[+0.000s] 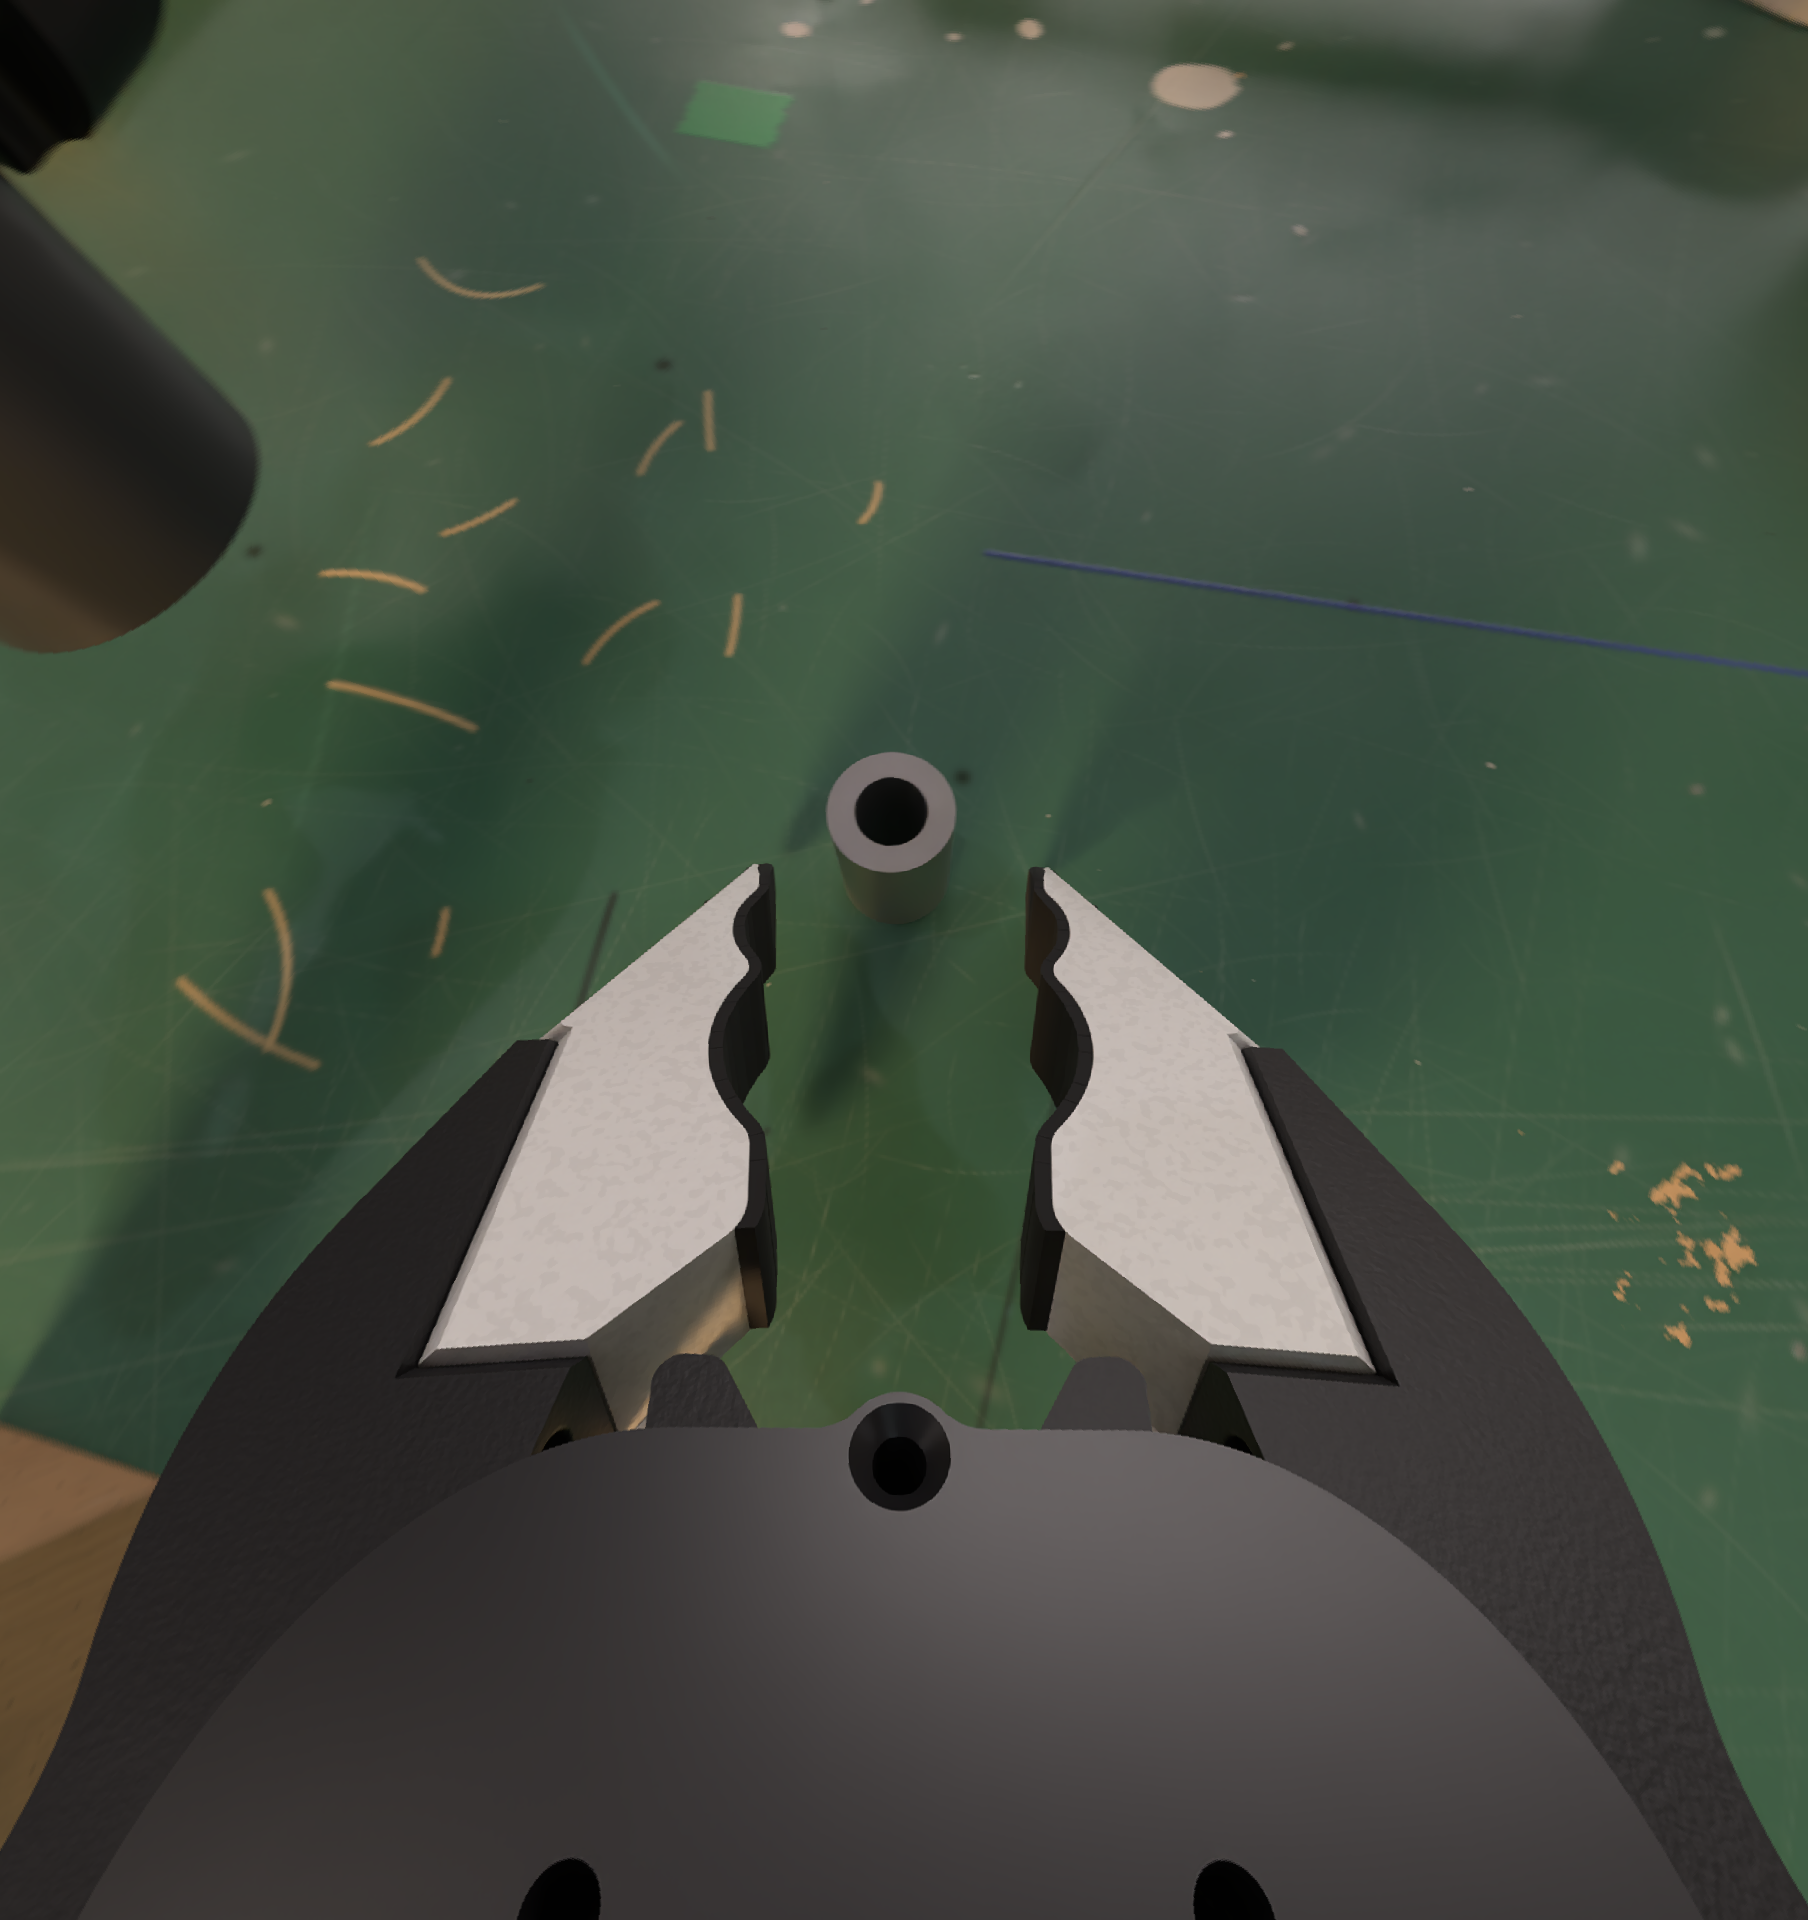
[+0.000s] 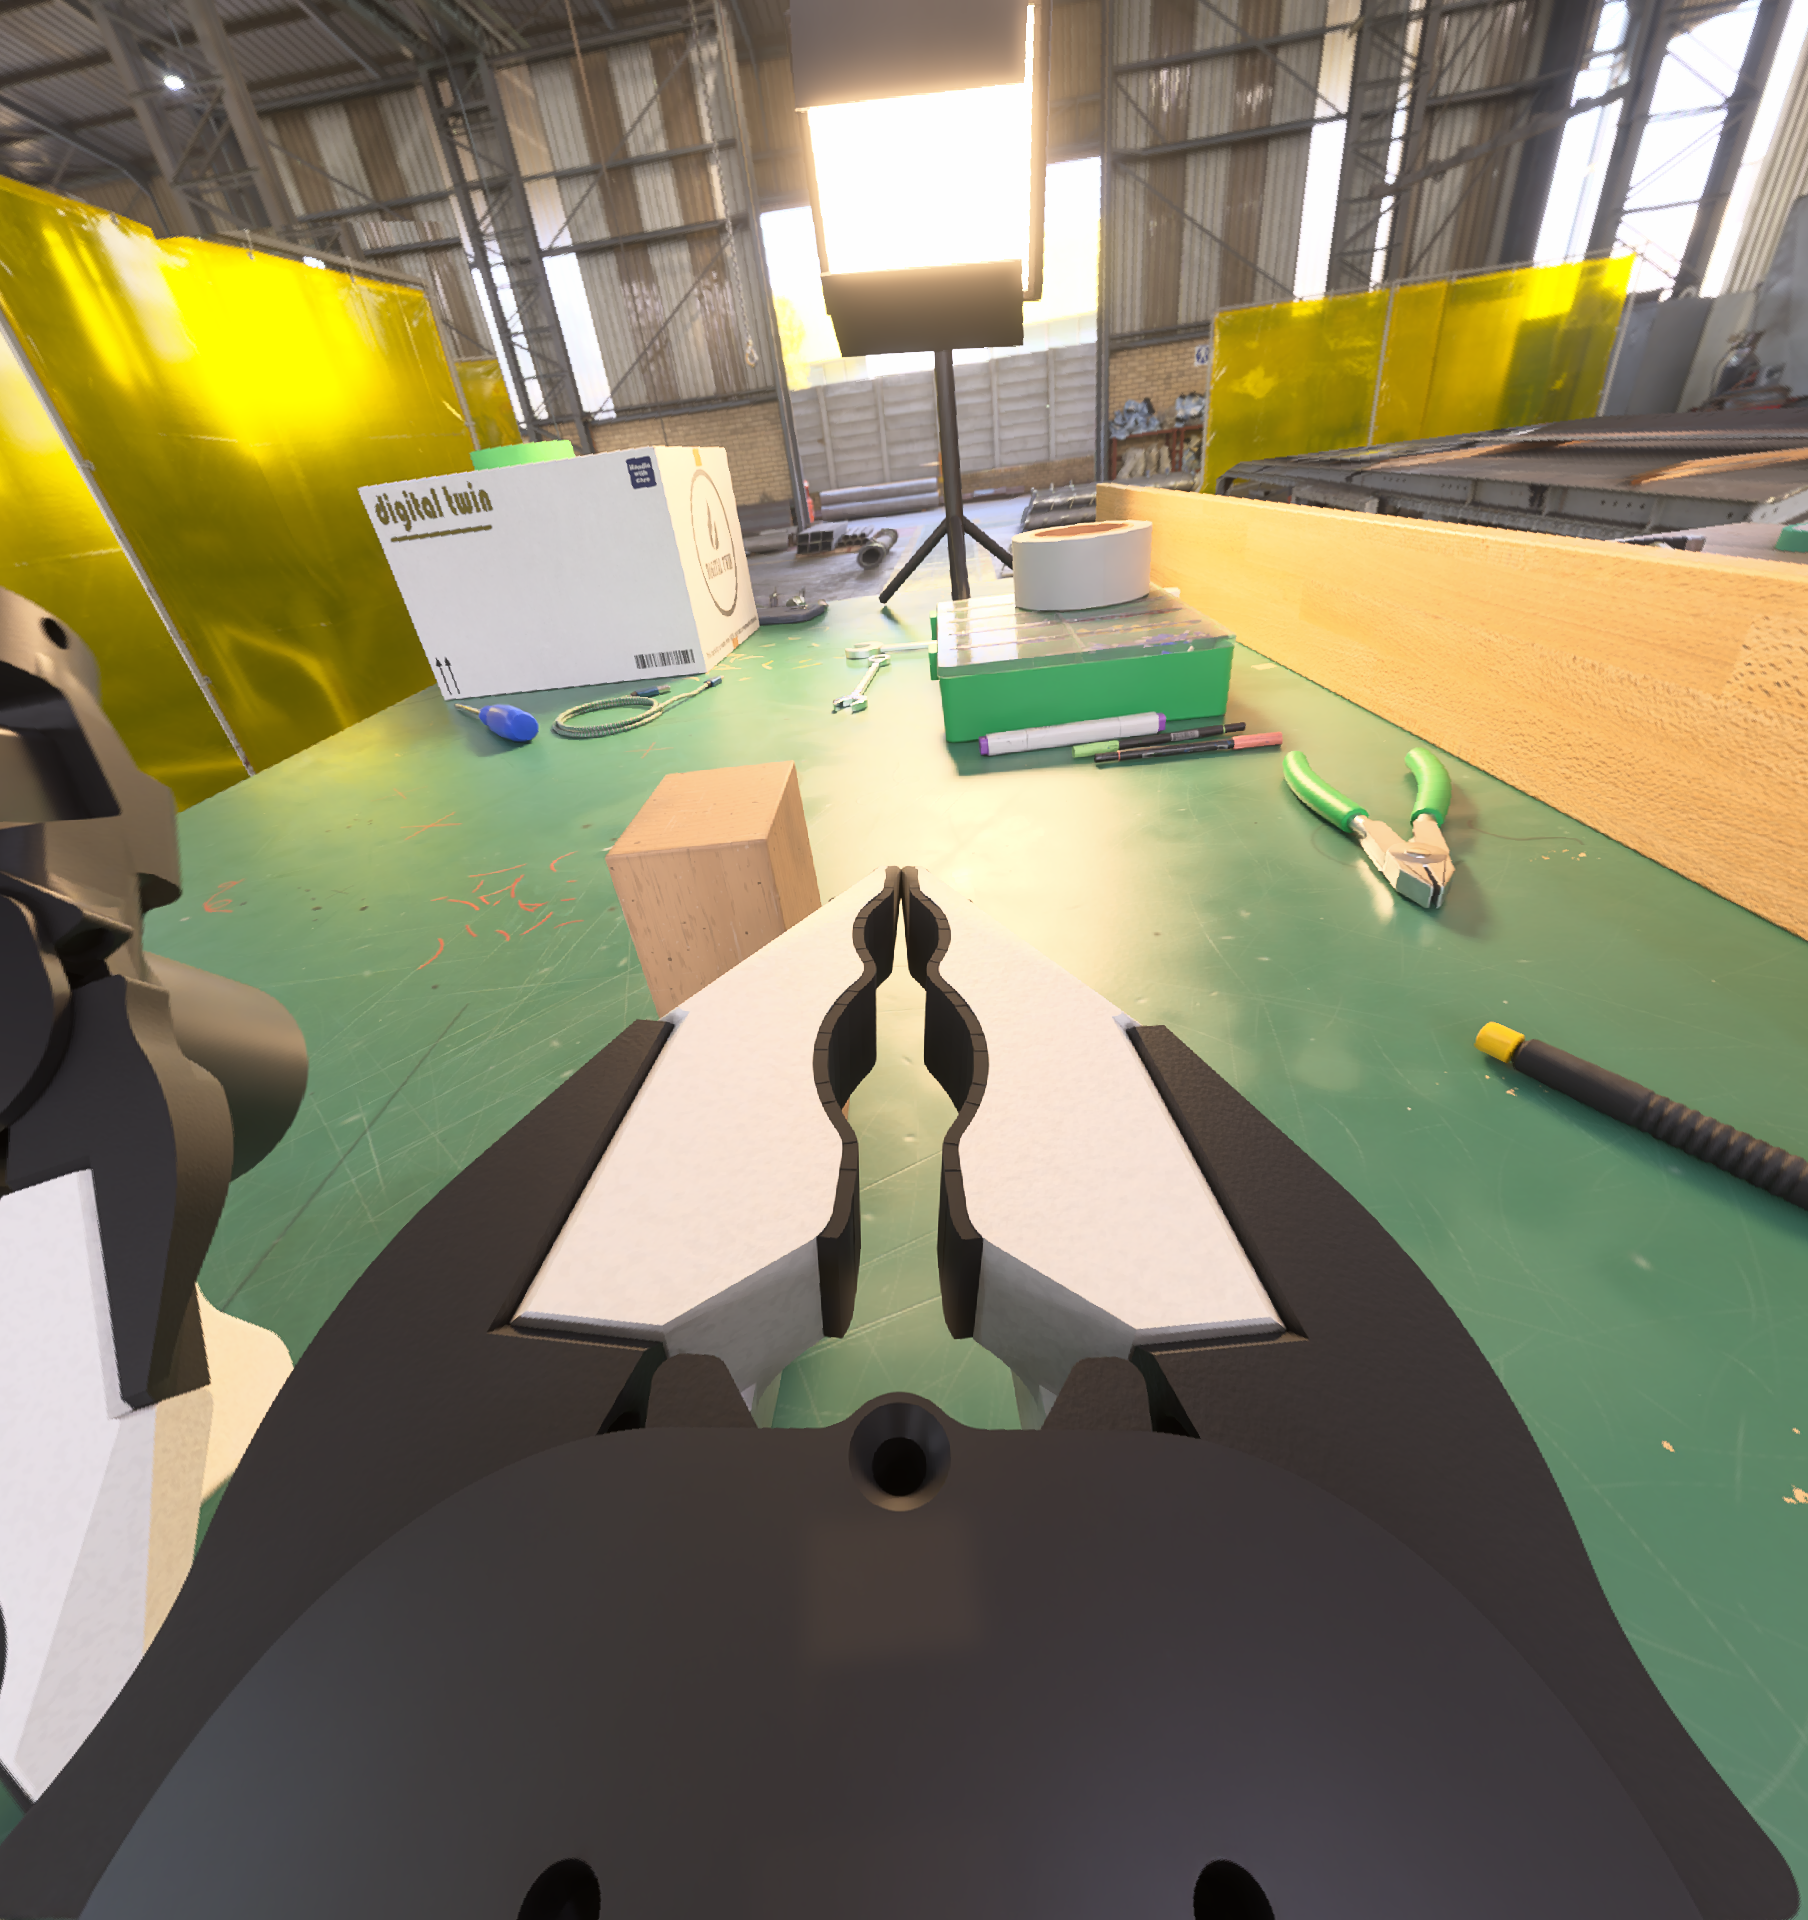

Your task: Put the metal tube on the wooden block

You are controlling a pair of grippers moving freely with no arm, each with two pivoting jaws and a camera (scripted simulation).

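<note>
A short grey metal tube (image 1: 891, 837) stands upright on the green mat, hole facing up. My left gripper (image 1: 900, 883) is open and empty, looking down, its fingertips either side of the tube's lower end and apart from it. The wooden block (image 2: 715, 873) stands on the mat just beyond and left of my right gripper (image 2: 900, 881), which is shut and empty. A corner of the block shows at the lower left of the left wrist view (image 1: 17, 1538). The left gripper's body (image 2: 69, 1039) shows at the left of the right wrist view.
A long wooden beam (image 2: 1502, 665) lines the right side. Green-handled pliers (image 2: 1388, 831), a black tool with a yellow tip (image 2: 1648, 1122), markers (image 2: 1118, 736), a green box (image 2: 1082, 681) with a tape roll (image 2: 1082, 561), a white carton (image 2: 557, 571), a cable and a blue screwdriver lie beyond.
</note>
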